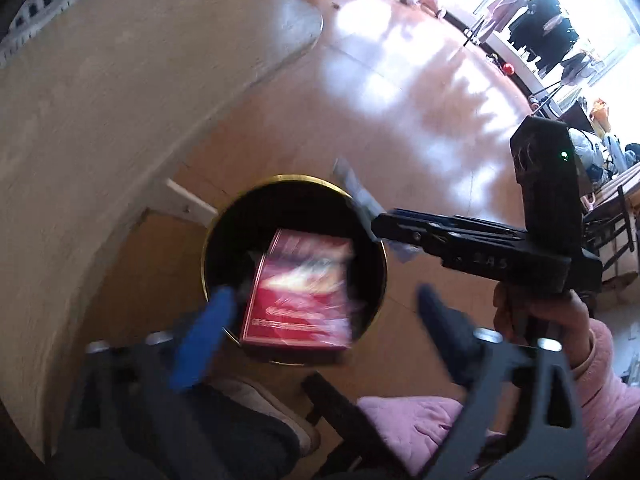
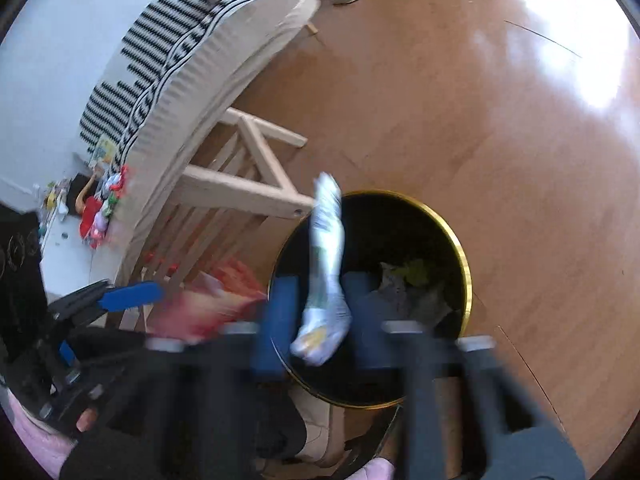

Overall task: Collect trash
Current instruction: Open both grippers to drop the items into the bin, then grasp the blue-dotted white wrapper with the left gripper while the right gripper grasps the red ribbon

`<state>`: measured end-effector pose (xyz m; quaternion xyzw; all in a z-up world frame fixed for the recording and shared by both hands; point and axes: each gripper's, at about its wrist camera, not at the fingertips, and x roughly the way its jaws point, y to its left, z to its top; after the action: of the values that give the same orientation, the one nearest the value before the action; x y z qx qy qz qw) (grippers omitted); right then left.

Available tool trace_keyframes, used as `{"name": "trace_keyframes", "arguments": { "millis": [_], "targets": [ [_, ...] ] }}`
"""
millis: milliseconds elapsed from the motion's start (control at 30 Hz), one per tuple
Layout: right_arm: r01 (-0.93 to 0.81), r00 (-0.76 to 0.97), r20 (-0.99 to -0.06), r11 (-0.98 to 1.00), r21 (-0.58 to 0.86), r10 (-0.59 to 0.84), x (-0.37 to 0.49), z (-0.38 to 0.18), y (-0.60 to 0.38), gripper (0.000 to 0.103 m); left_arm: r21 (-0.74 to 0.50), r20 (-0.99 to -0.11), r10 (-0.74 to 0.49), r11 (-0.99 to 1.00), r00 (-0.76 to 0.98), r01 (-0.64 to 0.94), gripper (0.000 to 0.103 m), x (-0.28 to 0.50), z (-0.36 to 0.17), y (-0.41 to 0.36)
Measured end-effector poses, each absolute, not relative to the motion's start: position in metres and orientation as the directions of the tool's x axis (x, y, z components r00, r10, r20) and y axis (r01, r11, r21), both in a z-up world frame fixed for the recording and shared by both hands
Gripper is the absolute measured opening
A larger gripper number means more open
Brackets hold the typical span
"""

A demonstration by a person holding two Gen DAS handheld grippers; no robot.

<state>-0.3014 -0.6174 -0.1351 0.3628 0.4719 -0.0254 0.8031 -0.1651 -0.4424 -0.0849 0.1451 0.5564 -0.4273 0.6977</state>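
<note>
Hovering above a black trash bin with a gold rim, the left tongs stand wide apart, with a red box blurred between and just beyond the fingers, over the bin's mouth; whether the fingers touch it cannot be told. In the right wrist view, the right tongs sit narrow around a crumpled white wrapper, gripping its lower end while the rest sticks up past the fingertips over the bin. Some greenish and grey scraps lie at the bin's bottom. In the left view the right tongs reach in from the right, the wrapper at the bin's far edge. Beyond the bin a wooden bed frame carries a beige mattress; past it, the glossy brown floor stretches away.
</note>
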Motion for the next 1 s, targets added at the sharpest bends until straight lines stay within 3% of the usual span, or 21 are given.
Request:
{"name": "trace_keyframes", "arguments": {
  "millis": [33,233,367,567,733,900,1000],
  "targets": [
    [0.392,0.568,-0.775,0.736,0.552,0.279,-0.304,-0.129,-0.62,0.09,-0.276,-0.894,-0.448,0.587,0.022,0.761,0.095,-0.159,-0.079,-0.441],
    [0.466,0.589,-0.801,0.764,0.446,0.108,-0.313,-0.108,-0.627,0.095,-0.179,-0.818,-0.521,0.635,0.245,0.751,0.097,-0.127,-0.008,-0.394],
    [0.473,0.587,-0.81,0.801,0.365,0.023,-0.294,-0.095,-0.612,0.096,-0.133,-0.758,-0.484,0.771,0.437,0.623,0.097,-0.095,0.024,-0.314],
    [0.41,0.658,-0.752,0.828,0.382,0.021,-0.241,-0.047,-0.591,0.096,-0.031,-0.753,-0.203,0.961,0.626,0.275,0.097,-0.043,0.013,-0.151],
    [0.218,0.719,-0.688,0.908,0.358,0.099,-0.159,0.014,-0.53,0.096,-0.076,-0.755,-0.088,0.996,0.65,0.046,0.097,0.012,0.002,-0.056],
    [0.016,0.708,-0.682,0.962,0.274,0.182,-0.082,0.035,-0.433,0.096,-0.269,-0.752,-0.168,0.961,0.637,-0.064,0.097,0.067,-0.006,-0.021],
    [-0.04,0.695,-0.701,0.983,0.182,0.158,-0.037,0.032,-0.384,0.096,-0.28,-0.746,-0.165,0.957,0.646,-0.079,0.097,0.096,-0.01,-0.022]
  ]
}}
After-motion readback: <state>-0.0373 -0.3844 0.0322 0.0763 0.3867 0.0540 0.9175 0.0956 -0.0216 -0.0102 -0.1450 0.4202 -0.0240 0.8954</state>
